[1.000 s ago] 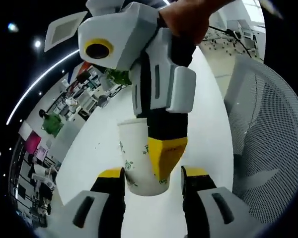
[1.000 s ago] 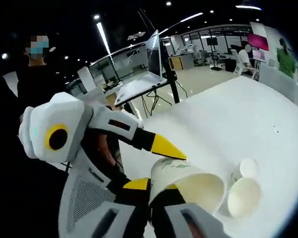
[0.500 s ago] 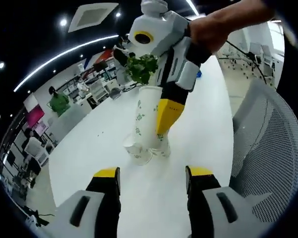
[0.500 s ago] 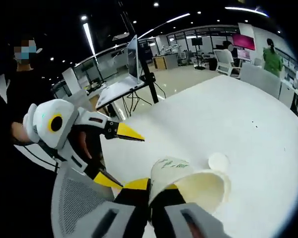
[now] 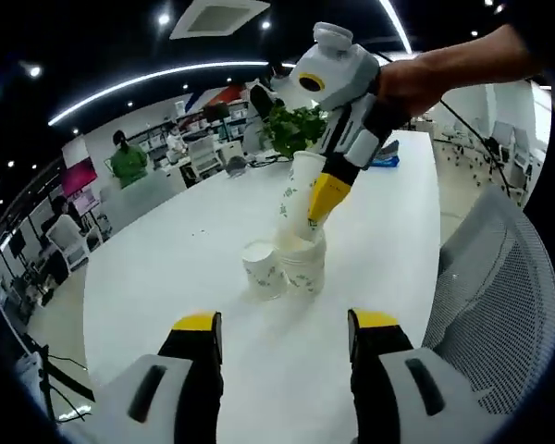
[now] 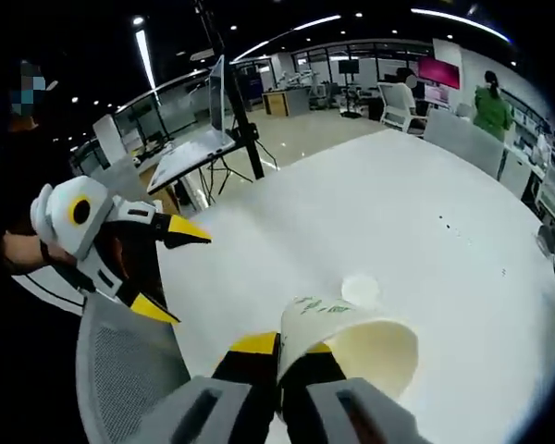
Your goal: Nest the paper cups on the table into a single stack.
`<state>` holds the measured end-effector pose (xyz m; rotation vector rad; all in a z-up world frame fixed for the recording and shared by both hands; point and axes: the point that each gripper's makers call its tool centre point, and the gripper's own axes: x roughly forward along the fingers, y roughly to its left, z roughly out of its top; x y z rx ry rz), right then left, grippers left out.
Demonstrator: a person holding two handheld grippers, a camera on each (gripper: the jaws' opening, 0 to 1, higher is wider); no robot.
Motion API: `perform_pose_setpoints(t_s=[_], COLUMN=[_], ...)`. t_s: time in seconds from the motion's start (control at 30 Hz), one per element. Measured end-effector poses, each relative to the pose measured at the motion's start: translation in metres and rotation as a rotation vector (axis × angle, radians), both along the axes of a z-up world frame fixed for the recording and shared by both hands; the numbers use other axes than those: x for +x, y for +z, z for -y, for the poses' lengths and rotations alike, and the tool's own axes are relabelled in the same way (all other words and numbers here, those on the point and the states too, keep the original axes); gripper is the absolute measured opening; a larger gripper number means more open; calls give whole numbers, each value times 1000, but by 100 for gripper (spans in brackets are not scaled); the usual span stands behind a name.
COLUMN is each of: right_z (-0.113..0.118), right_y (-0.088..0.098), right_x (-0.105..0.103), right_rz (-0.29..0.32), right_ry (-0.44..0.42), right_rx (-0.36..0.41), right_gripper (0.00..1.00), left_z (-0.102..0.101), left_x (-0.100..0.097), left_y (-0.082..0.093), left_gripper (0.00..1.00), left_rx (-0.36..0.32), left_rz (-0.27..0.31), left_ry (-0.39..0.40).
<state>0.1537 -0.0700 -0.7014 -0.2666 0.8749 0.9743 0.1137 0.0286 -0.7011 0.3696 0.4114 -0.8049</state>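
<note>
- Paper cups are being gathered on the white table [image 5: 166, 277]: in the left gripper view a short stack [image 5: 306, 266] stands upright with a single cup [image 5: 264, 270] touching its side.
- Right gripper [image 5: 326, 199] has its jaws closed on the wall of a held cup [image 5: 297, 196], which hangs tilted directly above the stack's open mouth, base leading downward.
- Nesting it, I judge, calls for lowering along the stack's upright axis while straightening the tilt; this gripper is plainly the nearer one.
- Left gripper [image 5: 282, 324] hangs back with jaws wide apart and empty, pointing at both cups.
</note>
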Motion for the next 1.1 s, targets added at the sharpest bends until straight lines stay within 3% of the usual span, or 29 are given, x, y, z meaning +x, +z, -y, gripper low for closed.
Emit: perform_pose_setpoints(t_s=[0.27, 0.9, 1.1], right_z=[7, 10, 9], right_y=[-16, -48, -52], right_x=[9, 6, 9], right_rz=[-1, 5, 5], right_ry=[8, 175, 204], right_rx=[-107, -363, -381], right_gripper=[0, 0, 0], left_z=[-6, -18, -20], left_x=[-1, 0, 1], left_y=[0, 5, 4], left_gripper=[52, 52, 52], left_rx=[-19, -34, -30], left_rz=[-14, -27, -32], left_ry=[33, 94, 107])
